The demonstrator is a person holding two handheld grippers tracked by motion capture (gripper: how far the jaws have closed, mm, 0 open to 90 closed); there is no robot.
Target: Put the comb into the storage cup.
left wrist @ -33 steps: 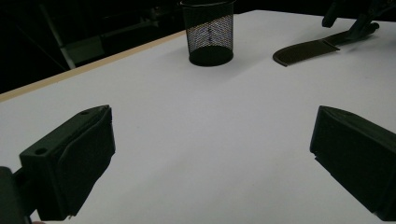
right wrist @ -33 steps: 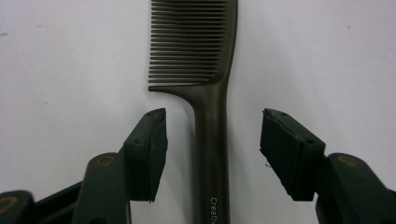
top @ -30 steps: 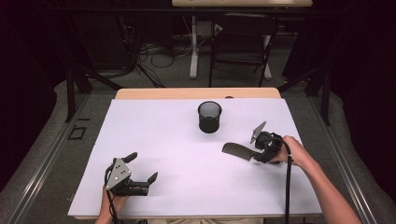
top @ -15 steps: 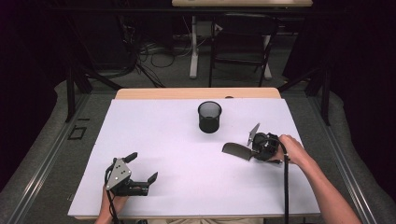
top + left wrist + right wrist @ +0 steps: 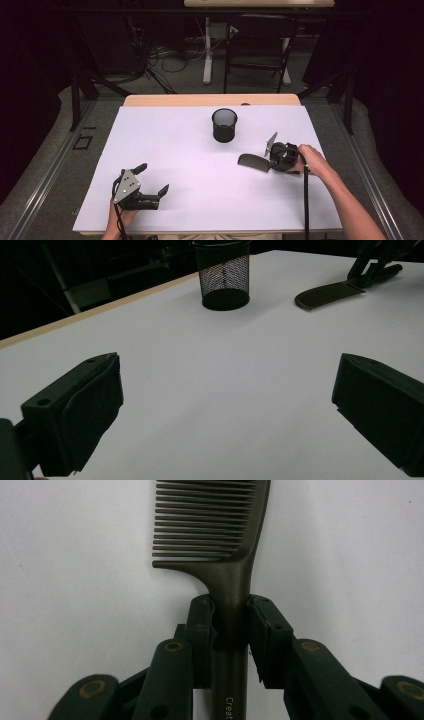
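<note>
- Between the right gripper's (image 5: 231,630) two black jaws, the handle of a dark comb (image 5: 220,545) is being pinched just below the toothed head, so the teeth are pointing away from the hand and the head is staying free.
- Seen from the high view, the right gripper (image 5: 270,155) is lying low over the white table cover (image 5: 175,150), and the comb (image 5: 252,161) is resting flat or nearly flat on it; I judge the low grip on the handle is meant to let the comb be lifted and tipped upright.
- Beyond the comb, the black mesh pen cup (image 5: 224,125) is standing upright and apart from it, its mouth open upward, probably the place the comb is heading.
- Nearer the person, the left gripper (image 5: 150,187) is resting on the cover with its jaws spread wide and gripping nothing; it is sitting well apart from the cup, seemingly waiting.
- From the left gripper view, the mesh cup (image 5: 222,272) and the comb (image 5: 325,294) are sitting ahead, near each other but not touching.
</note>
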